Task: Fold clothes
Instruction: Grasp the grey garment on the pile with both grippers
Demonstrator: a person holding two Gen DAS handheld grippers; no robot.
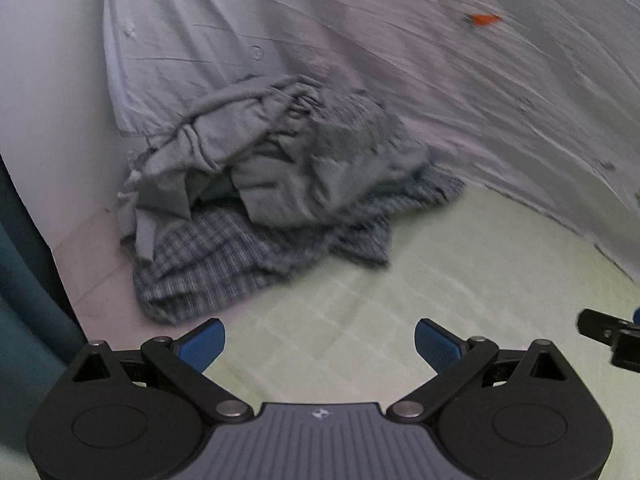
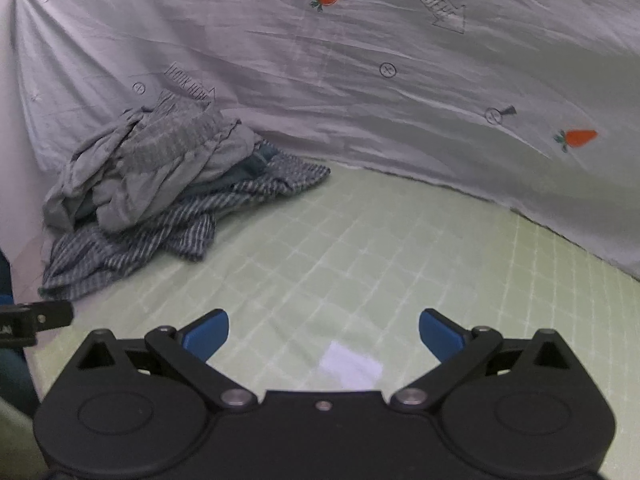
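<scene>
Both pairs of jaws stand wide apart with nothing between them. On the left gripper [image 1: 320, 340] the blue-padded fingers [image 1: 204, 342] hang spread over a pale green quilted surface with a faint grid pattern [image 1: 460, 272], and the right gripper [image 2: 324, 332] is spread in the same way over that same surface, with a small bright patch of light just ahead of its jaws.

Ahead of the left jaws and a little to their left lies a crumpled heap of clothes. On top is a rumpled plain grey garment [image 1: 280, 152], bunched into folds; under it, spilling out toward the jaws, is a blue-and-white checked cloth [image 1: 208, 256], its near edge well short of the left fingertips. From the right wrist view the same heap sits ahead and far to the left of the right jaws, well apart from them, the grey garment [image 2: 160, 168] showing a gathered, ribbed band on top and the checked cloth [image 2: 132, 240] fanned out beneath.

Behind the heap rises a wrinkled pale lilac sheet printed with orange carrots and arrow marks [image 2: 400, 92], draped like a backdrop; the clothes rest against its foot. The left view is blurred, so its prints are hard to read there.

At the right edge of the left view, a black part of the right gripper shows beside the left jaws.
</scene>
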